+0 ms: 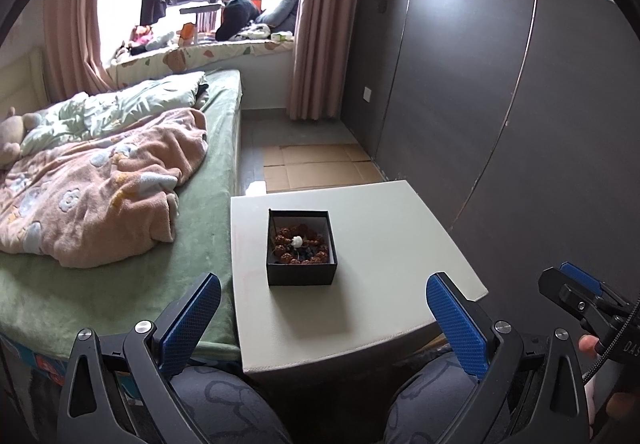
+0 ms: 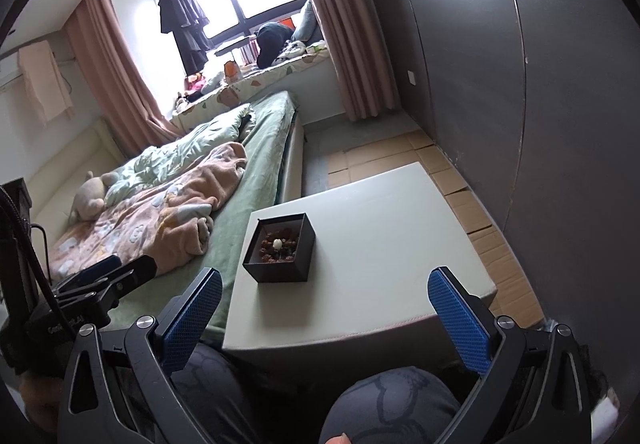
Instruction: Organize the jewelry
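Left wrist view looks almost straight down into the black box standing on the white bench, so the brown beaded bracelet coiled inside shows plainly, with a small white bead at its middle. This view also catches the right gripper off beyond the bench's right edge, though whether that one is spread cannot be told from here. Right wrist view sees the box from a slant, one corner turned toward the camera, and the bracelet smaller and less clear; it alone shows the pale towel hanging on the wall left of the window. Both the left gripper and the right gripper are spread wide, pinching nothing, held short of the box above the person's knees. Left of the box lies a bed with a green sheet, a pink blanket and a plush toy. Beyond the box, flattened cardboard covers the floor beside a dark wardrobe; pink curtains frame the window.
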A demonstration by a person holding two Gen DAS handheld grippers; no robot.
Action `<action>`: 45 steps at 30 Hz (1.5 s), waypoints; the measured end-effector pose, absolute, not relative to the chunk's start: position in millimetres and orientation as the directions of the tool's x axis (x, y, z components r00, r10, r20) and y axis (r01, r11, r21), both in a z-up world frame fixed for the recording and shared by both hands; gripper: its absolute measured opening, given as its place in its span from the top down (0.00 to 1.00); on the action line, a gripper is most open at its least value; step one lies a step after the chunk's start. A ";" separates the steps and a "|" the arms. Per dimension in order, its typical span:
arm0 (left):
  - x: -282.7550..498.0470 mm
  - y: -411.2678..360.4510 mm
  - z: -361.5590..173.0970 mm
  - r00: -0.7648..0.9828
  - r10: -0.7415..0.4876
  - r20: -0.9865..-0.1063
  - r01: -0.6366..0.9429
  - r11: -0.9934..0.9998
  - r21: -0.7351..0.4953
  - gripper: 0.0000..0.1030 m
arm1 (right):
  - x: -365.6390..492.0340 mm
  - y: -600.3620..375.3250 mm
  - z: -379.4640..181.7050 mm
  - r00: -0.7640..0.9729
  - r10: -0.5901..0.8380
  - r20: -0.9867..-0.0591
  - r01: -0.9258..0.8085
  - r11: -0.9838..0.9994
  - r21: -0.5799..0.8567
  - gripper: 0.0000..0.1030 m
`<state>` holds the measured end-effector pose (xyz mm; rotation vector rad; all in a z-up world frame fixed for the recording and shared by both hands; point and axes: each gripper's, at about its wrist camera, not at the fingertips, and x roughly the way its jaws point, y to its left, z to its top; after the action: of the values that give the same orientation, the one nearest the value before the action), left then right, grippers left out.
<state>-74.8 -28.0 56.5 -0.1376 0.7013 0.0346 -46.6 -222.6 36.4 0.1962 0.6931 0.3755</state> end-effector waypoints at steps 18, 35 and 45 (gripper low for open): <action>-89.6 -38.7 73.8 0.798 -0.019 -0.602 -0.060 0.992 -0.110 0.00 | -59.7 -234.0 43.4 0.713 0.396 -0.579 -0.263 0.916 0.303 0.00; -102.4 -38.7 83.2 0.805 -0.017 -0.593 -0.062 0.992 -0.113 0.00 | -72.9 -231.5 53.9 0.720 0.404 -0.565 -0.295 0.914 0.277 0.00; -106.2 -43.0 82.3 0.802 -0.019 -0.597 -0.057 0.992 -0.109 0.00 | -78.9 -231.7 52.7 0.718 0.403 -0.568 -0.295 0.914 0.277 0.00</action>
<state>-106.2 -43.0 82.3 -0.1235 0.6398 0.0204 -78.9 -231.7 52.7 0.1717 0.6665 0.3883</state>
